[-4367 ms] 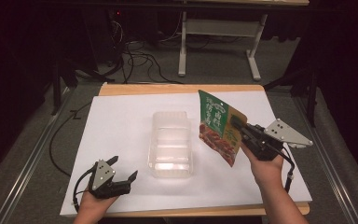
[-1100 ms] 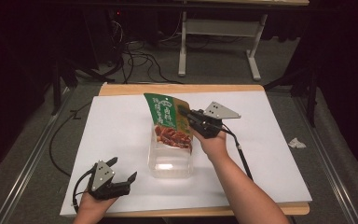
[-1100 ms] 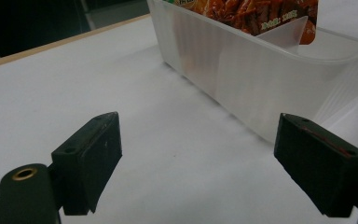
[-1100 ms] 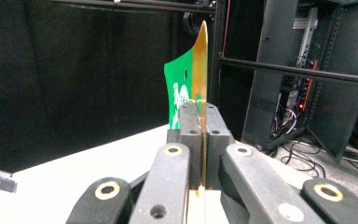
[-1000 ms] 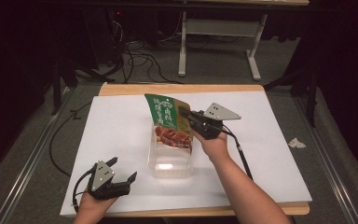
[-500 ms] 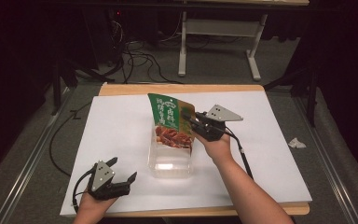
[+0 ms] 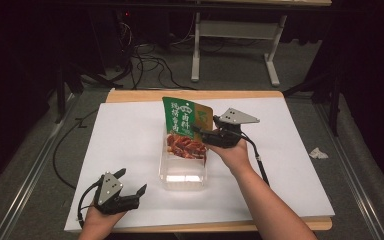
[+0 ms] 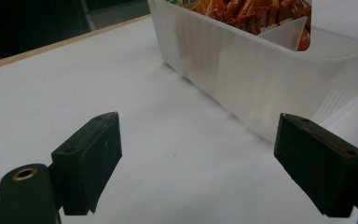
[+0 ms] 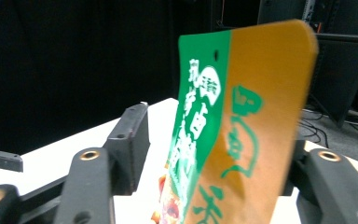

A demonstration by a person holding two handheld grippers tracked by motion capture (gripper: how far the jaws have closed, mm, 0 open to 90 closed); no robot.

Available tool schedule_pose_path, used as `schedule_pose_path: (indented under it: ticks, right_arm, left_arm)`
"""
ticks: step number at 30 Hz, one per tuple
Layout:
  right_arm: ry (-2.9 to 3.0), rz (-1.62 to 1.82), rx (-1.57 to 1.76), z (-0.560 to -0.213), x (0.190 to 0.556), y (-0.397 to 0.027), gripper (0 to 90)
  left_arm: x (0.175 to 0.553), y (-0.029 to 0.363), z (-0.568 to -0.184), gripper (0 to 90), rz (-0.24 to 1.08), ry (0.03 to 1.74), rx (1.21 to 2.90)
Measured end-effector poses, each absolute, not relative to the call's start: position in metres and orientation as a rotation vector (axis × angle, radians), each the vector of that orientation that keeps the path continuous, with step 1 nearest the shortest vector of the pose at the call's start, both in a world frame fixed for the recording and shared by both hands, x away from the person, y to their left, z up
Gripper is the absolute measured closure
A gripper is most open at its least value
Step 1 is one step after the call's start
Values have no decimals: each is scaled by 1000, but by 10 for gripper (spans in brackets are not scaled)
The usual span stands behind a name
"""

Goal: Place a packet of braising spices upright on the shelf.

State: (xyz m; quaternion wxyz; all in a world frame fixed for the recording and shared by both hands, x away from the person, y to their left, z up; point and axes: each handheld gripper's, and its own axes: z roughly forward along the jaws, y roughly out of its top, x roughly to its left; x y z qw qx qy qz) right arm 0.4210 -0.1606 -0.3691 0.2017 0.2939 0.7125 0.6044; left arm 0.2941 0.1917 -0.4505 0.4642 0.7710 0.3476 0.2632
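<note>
Right gripper (image 7: 198,134) jaws have just been opening: half a second back they were nearly closed on the snack pouch (image 7: 186,127), now they stand roughly half spread. Right gripper view shows a clear gap between the left jaw and the pouch (image 9: 223,135); the far jaw is hidden behind the foil, so contact on that side I can't confirm. Reads as a release, pouch still between the jaws but not pinched.

Pouch stands nearly upright in the far end of the clear plastic tub (image 7: 182,170), bottom edge down inside, top leaning slightly away from the gripper. Compared with a second ago it sits a bit lower and straighter in the tub. Judgement: placement is essentially done; what's left is backing the gripper off without dragging the pouch over.

Left gripper (image 7: 130,192) sits near the tub's near-left corner, jaws wide apart, nothing between them, idle.

View differences:
- High view gives the layout: tub mid-table on the white sheet (image 7: 290,165), right hand just right of it, left hand at the near edge.
- Left gripper view shows the tub wall (image 8: 242,70) side-on, with the pouch's printed lower part inside, confirming it's in the tub, not behind it.
- Right gripper view alone shows the jaw-to-pouch gap.
</note>
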Motion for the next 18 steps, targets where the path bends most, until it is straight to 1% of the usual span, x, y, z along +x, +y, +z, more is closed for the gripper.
schedule_pose_path:
  ticks: [6,10,18]
  right_arm:
    - [2013,1688,832,-367,422,-160,285]
    - [2007,1676,831,-365,420,-160,275]
    - [2024,1668,867,-361,417,-167,196]
  left_arm:
    - [294,192,-450,154,644,854,1893]
    - [294,192,-450,154,645,854,1892]
    - [295,193,-450,154,648,856,1887]
